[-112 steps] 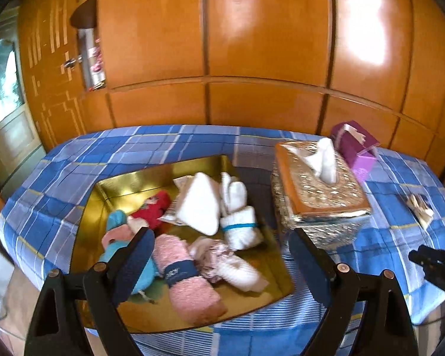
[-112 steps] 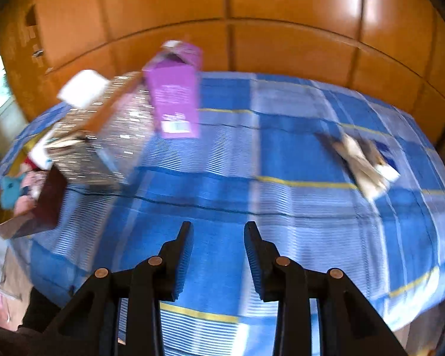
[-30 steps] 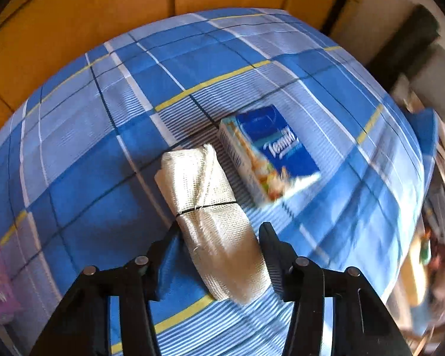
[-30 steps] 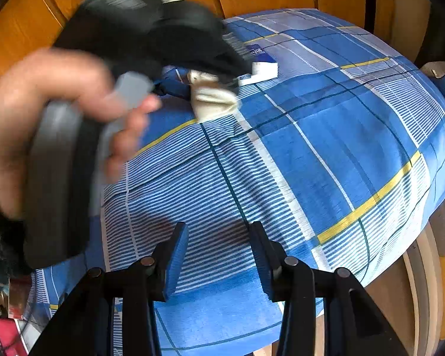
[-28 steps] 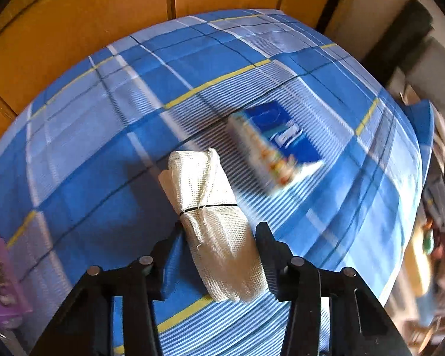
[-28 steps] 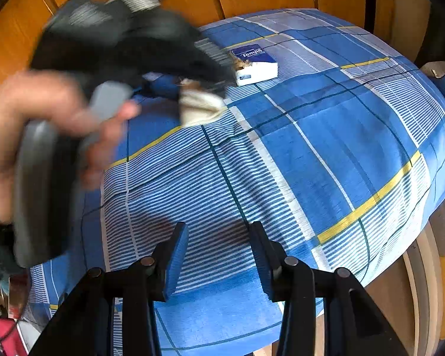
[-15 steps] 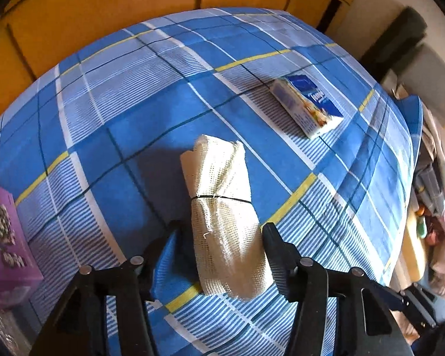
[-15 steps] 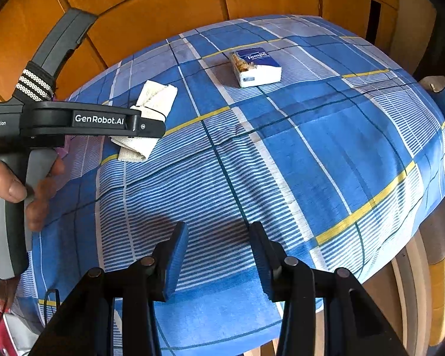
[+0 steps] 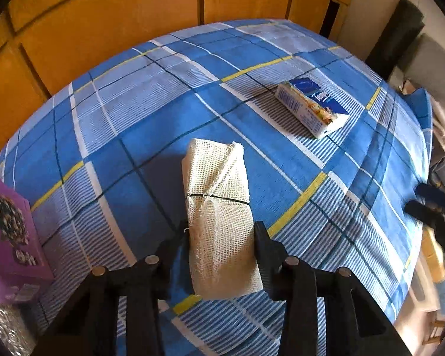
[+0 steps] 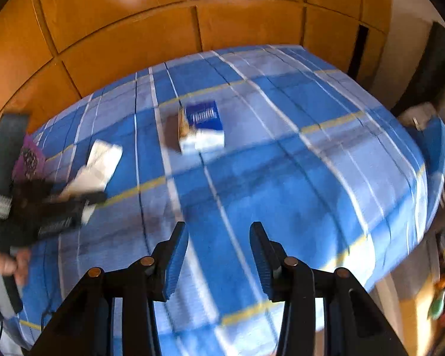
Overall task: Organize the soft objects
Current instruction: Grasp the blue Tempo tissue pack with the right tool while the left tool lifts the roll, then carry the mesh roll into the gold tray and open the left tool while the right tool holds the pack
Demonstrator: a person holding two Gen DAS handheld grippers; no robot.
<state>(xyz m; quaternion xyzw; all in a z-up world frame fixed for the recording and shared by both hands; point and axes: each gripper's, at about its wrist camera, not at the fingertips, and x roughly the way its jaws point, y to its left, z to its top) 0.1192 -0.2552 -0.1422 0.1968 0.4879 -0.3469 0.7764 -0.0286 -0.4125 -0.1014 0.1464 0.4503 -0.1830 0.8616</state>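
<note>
Here, blue plaid tablecloth (image 9: 151,124), orange wooden panels (image 9: 109,20)

Right gripper (image 10: 219,247), jaws parted and empty, above the blue plaid tablecloth (image 10: 311,178); tissue pack (image 10: 201,127) at centre, blurred.

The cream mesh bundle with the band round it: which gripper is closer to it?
Left. The left gripper has its jaws on either side of the cream mesh bundle, having just closed in. The right gripper is off over bare tablecloth, holding nothing.
</note>
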